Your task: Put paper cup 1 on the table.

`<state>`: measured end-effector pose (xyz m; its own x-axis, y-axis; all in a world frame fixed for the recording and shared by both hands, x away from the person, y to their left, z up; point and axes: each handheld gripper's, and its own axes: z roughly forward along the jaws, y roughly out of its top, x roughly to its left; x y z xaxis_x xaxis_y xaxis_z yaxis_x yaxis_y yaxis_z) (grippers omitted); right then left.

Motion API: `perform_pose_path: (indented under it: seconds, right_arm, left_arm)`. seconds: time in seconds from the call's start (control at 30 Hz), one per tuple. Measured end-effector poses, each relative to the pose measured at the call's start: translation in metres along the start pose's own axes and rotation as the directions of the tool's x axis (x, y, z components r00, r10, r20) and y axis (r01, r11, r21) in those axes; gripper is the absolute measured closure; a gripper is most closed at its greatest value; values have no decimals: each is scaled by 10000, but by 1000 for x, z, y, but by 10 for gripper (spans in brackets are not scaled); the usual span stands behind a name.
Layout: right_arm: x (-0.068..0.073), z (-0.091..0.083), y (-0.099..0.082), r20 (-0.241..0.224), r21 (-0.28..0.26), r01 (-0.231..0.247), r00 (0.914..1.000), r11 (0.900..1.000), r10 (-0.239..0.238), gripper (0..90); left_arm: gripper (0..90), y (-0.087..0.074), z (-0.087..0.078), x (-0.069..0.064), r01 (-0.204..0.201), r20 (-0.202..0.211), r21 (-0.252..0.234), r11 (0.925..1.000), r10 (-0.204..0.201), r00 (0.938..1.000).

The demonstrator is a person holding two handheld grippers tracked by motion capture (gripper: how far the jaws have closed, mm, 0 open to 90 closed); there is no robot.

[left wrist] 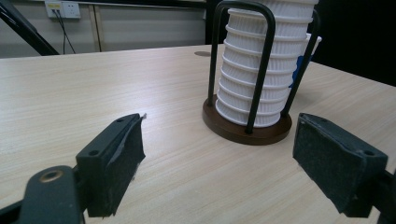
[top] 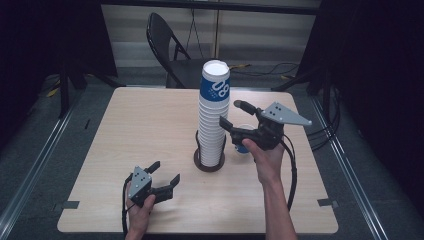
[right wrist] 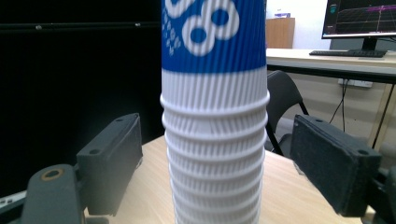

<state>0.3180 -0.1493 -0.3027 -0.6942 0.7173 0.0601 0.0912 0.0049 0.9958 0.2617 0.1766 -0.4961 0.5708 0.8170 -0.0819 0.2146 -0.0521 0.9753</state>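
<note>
Two tools facing a tall stack of ribbed white paper cups [top: 213, 117]
The stack is standing mid-surface in a dark round-based wire holder [left wrist: 246, 126]; right tool [top: 237, 118] is flanking it, released; left tool [top: 165, 172] is gaping nearby.

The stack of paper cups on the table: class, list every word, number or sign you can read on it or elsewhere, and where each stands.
"08": white figures on the blue band of the top cup of the stack.
Monitor in the right gripper view: its screen content is too small to read.
Nothing else legible.
</note>
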Motion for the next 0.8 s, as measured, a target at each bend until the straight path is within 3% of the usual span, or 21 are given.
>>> perform_pose_path:
  seconds: [0.33,0.53,0.8]
  right_arm:
    - [-2,17,21,-291,29,25,9996,10000,-25,135]
    - [-3,36,34,-386,207,121,9992,9997,-113,134]
    - [-3,53,37,-408,387,277,9988,9989,-262,134]
  left_arm:
    - [161,0,0,0,14,23,17,10000,-14,10000]
    - [162,0,0,1,20,43,22,10000,-20,10000]
    - [162,0,0,1,15,69,11,10000,-15,10000]
